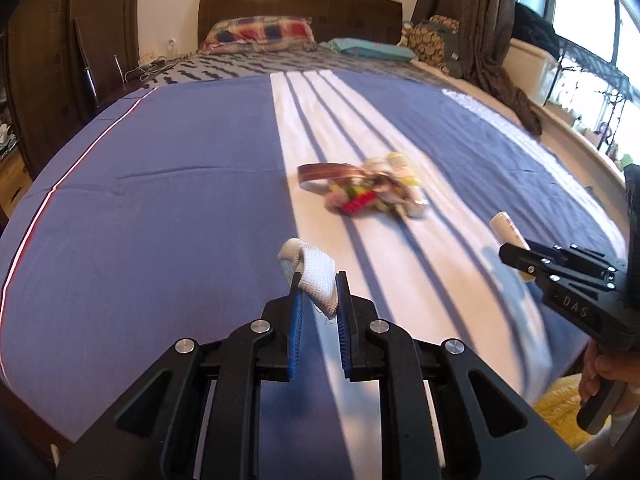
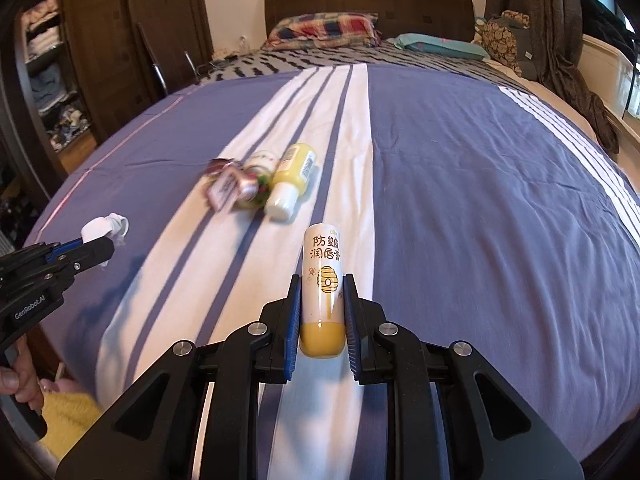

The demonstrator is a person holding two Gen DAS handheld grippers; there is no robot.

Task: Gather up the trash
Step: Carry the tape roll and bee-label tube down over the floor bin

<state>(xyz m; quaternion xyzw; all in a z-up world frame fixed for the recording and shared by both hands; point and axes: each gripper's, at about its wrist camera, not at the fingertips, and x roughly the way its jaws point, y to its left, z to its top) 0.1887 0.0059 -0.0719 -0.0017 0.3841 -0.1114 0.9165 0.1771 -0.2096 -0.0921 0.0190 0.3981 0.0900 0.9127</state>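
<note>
Your left gripper (image 1: 319,280) clamps a white gauze wad (image 1: 310,270); your right gripper (image 2: 322,284) clamps the lip-balm tube (image 2: 323,280). At 11 o'clock, only the right view resolves the yellow bottle (image 2: 292,178).

A wide bed (image 2: 460,168) in a blue-and-white striped cover fills my view, its dark headboard (image 2: 368,0) against a pale wall (image 2: 236,4). Curtains (image 1: 480,12) and a bright window (image 1: 576,4) at the right; wardrobe (image 2: 96,40) left.
</note>
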